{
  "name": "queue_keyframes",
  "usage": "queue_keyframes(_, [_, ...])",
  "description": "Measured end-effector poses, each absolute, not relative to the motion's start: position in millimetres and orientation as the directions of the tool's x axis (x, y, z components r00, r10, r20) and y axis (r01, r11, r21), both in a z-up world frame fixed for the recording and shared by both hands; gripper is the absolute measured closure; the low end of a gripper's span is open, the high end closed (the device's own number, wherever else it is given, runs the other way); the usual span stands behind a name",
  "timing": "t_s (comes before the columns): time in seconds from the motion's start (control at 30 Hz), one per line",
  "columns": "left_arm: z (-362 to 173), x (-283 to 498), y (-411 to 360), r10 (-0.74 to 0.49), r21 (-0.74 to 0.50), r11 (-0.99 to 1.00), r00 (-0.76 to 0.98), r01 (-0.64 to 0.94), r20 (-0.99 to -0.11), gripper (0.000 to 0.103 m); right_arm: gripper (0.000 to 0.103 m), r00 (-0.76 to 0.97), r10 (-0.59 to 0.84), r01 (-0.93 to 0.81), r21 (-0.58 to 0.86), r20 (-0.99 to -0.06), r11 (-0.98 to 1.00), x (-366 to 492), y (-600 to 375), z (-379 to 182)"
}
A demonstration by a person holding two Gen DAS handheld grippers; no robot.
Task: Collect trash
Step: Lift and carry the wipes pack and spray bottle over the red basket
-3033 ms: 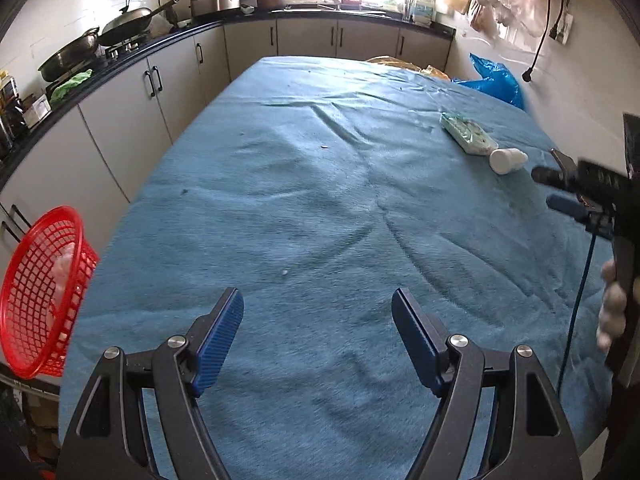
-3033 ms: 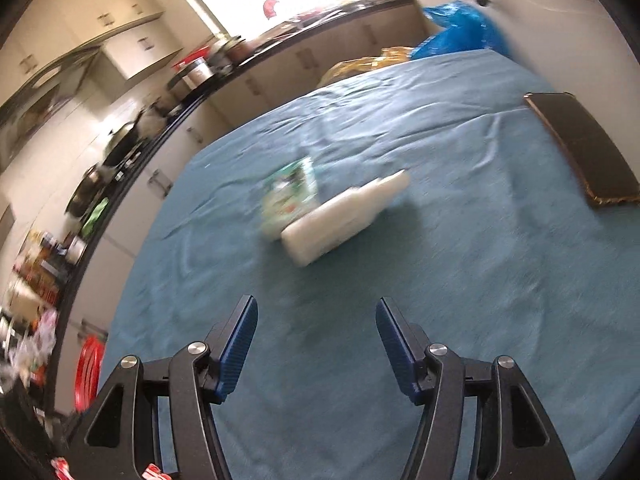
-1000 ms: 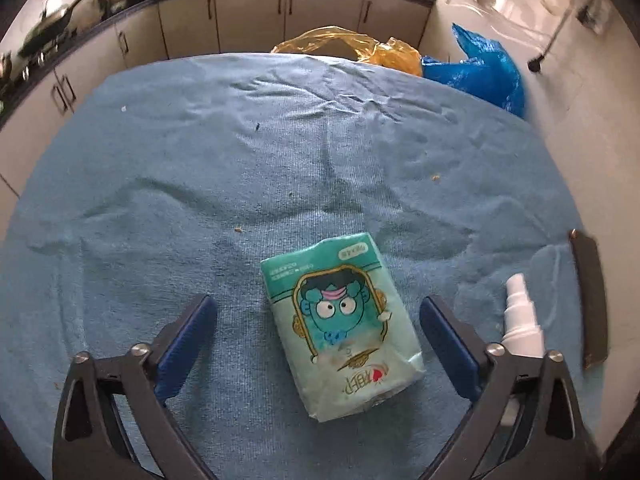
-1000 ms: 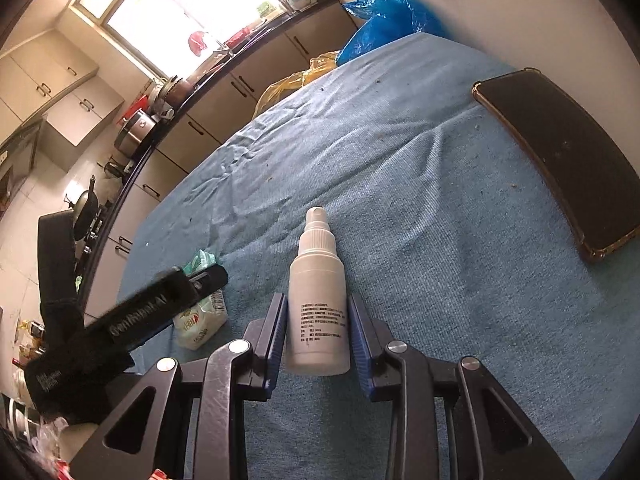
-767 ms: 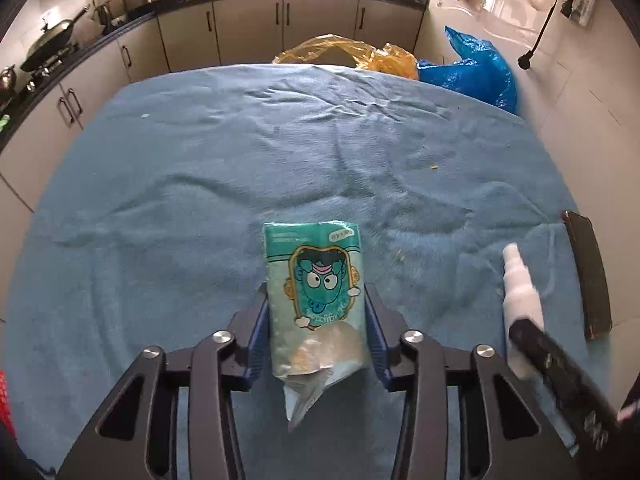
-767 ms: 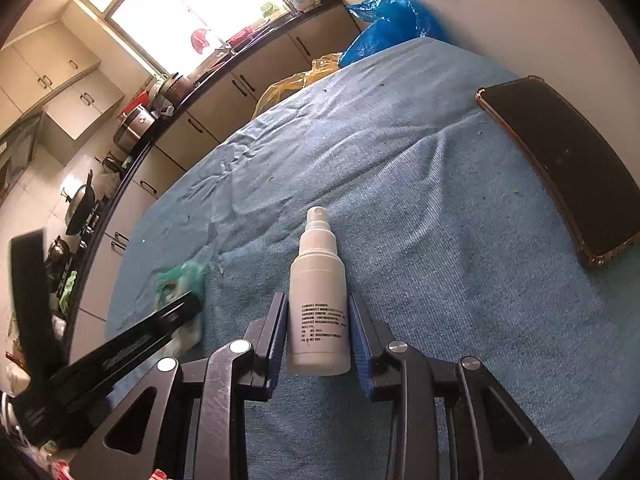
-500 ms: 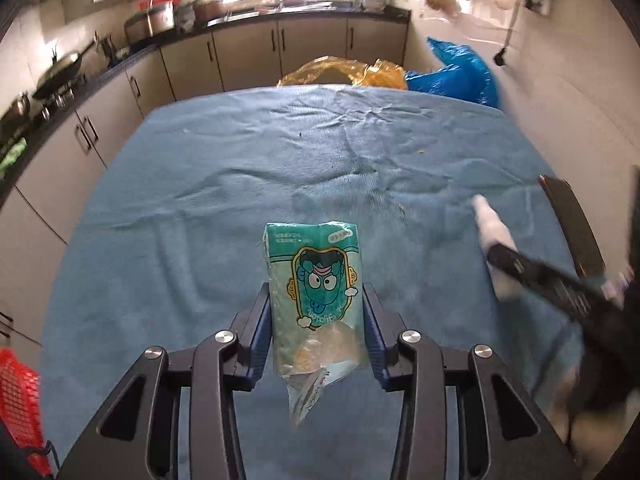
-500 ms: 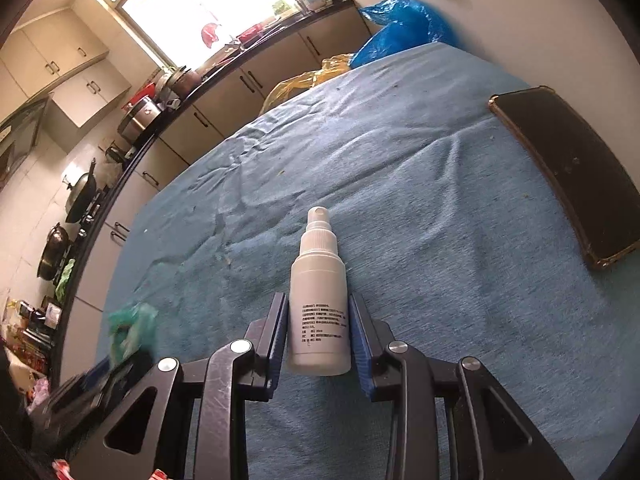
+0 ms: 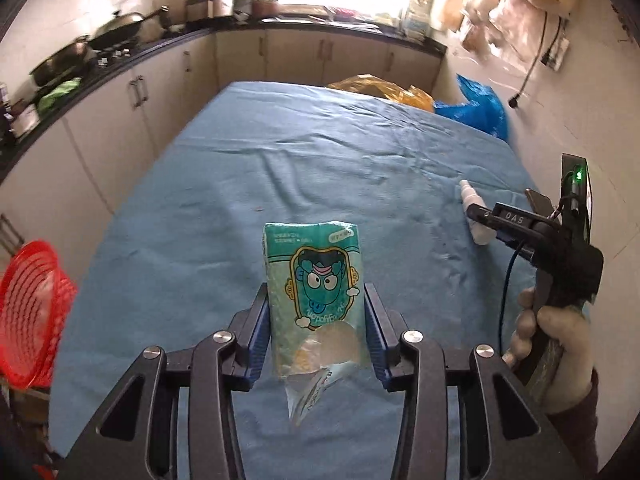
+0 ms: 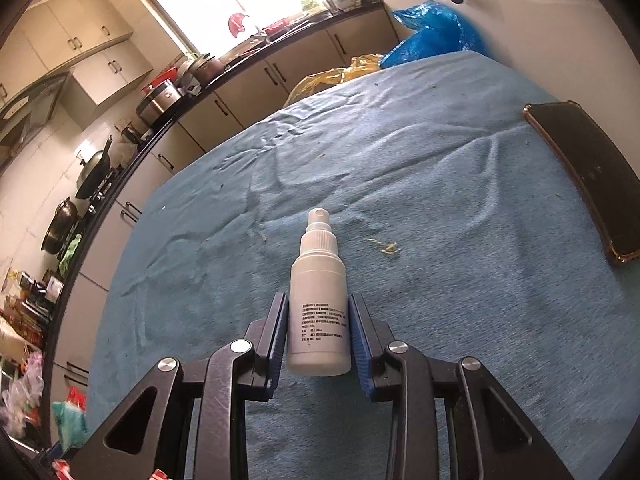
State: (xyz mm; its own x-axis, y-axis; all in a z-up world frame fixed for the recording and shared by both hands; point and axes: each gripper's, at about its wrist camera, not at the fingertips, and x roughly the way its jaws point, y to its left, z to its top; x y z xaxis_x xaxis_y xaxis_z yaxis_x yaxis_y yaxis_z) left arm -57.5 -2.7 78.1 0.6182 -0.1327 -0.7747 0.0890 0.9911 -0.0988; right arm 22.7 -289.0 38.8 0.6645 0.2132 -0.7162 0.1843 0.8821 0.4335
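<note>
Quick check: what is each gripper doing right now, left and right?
Left gripper: closed on the green tissue pack.
Right gripper: closed on the white spray bottle.

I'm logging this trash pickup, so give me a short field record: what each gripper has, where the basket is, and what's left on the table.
left gripper: shut on a green tissue pack, held clear of the blue cloth
right gripper: shut on a white spray bottle
red basket: off the table's left edge, in the left wrist view
left on table: dark phone, small crumbs
</note>
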Motion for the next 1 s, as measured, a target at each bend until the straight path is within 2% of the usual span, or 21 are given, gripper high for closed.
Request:
queue_keyframes(0.23, [75.6,-86.0,35.8,-0.044,-0.065,0.998,0.667,-0.007,-0.744,0.06,0.07,0.672,0.219,0.14,0.411,-0.707,0.901,21.4,-274.4,41.2])
queue_keyframes(0.4, [68.0,-98.3,65.0,-0.027,-0.083,0.995,0.657,-0.054,-0.754,0.06,0.07,0.671,0.202,0.117,0.371,-0.714,0.921,20.4,-261.5,41.3])
queue_keyframes(0.57, [63.9,-109.9,81.2,0.038,-0.033,0.995,0.673,-0.092,-0.739,0.06,0.07,0.668,0.181,0.112,0.338,-0.722,0.934,20.3,-252.2,40.5])
queue_keyframes(0.7, [61.2,-120.7,91.0,-0.013,-0.086,0.993,0.667,-0.077,-0.745,0.06,0.07,0.684,0.178,0.094,0.327,-0.708,0.941,17.6,-244.7,51.2])
queue_keyframes(1.0, [67.2,-148.0,101.8,-0.06,-0.12,0.992,0.687,-0.04,-0.724,0.06,0.07,0.672,0.303,-0.06,0.359,-0.675,0.932,-31.7,-200.5,85.3])
